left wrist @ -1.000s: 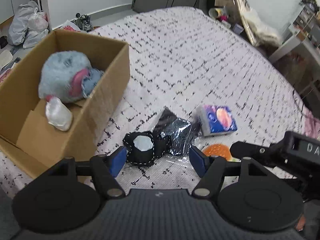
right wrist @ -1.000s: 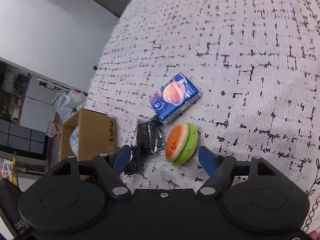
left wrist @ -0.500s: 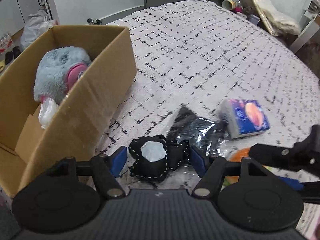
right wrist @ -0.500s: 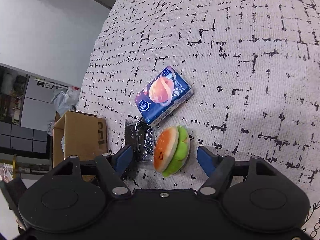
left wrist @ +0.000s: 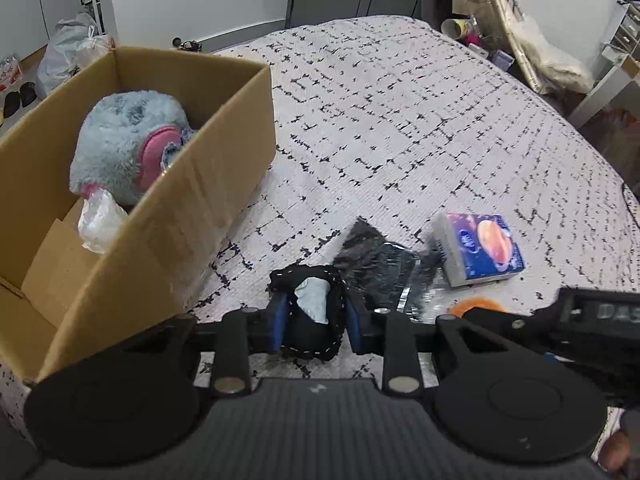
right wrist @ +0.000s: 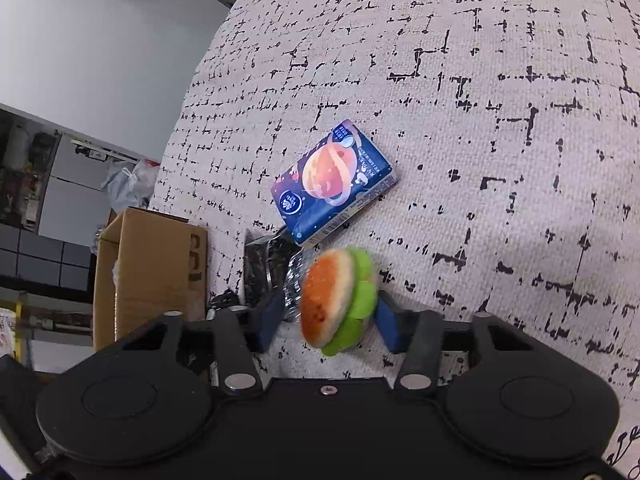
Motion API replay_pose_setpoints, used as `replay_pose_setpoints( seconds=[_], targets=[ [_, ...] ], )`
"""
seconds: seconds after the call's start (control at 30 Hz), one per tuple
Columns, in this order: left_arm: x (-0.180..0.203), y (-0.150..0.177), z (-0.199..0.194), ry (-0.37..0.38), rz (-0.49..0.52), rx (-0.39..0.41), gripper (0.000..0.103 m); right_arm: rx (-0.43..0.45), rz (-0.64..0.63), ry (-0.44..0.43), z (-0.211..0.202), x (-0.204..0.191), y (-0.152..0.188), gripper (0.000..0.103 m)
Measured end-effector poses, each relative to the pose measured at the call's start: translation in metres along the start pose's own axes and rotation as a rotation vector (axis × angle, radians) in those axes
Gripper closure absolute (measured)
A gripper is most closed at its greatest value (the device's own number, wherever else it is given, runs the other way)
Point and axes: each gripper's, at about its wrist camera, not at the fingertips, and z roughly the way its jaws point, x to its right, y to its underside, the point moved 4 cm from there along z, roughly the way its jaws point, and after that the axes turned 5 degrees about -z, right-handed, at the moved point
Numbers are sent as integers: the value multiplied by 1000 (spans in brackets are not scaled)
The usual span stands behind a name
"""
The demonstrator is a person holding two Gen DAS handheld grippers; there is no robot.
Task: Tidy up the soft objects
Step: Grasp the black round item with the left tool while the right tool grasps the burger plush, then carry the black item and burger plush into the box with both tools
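Bedspread [left wrist: 400,128] beneath both clamped tongs

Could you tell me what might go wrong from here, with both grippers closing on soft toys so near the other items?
The left gripper squeezes the black plush, which touches the crinkly black bag; lifting could drag the bag. The right gripper grips the burger plush only near its edges, so it may slip. The cardboard box wall is close and could get bumped.

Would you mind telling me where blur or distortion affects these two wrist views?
Right wrist view: the burger plush between the fingers is smeared by motion, while the tissue pack stays sharp. Left wrist view: the black pouch is crisp; fisheye bends the bedspread edges and the cardboard box.
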Motion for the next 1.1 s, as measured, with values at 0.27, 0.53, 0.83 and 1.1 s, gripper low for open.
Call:
replay_pose_setpoints(
  seconds=[0.27,0.53,0.83,1.1],
  targets=[
    [-1,-5,-24,40,-11,13,74,42,-31,23,-14,-3,4,83],
    [-3,-9,-58,116,-28,45,74,104,-23,9,-46,-4,18,83],
    [-8,-18,-90,210,-66,56,74,121,-63,15,-70,-15,33,83],
    [-18,-26,-112,288,-73,79,74,185,-32,-8,-98,-35,44,83]
  ],
)
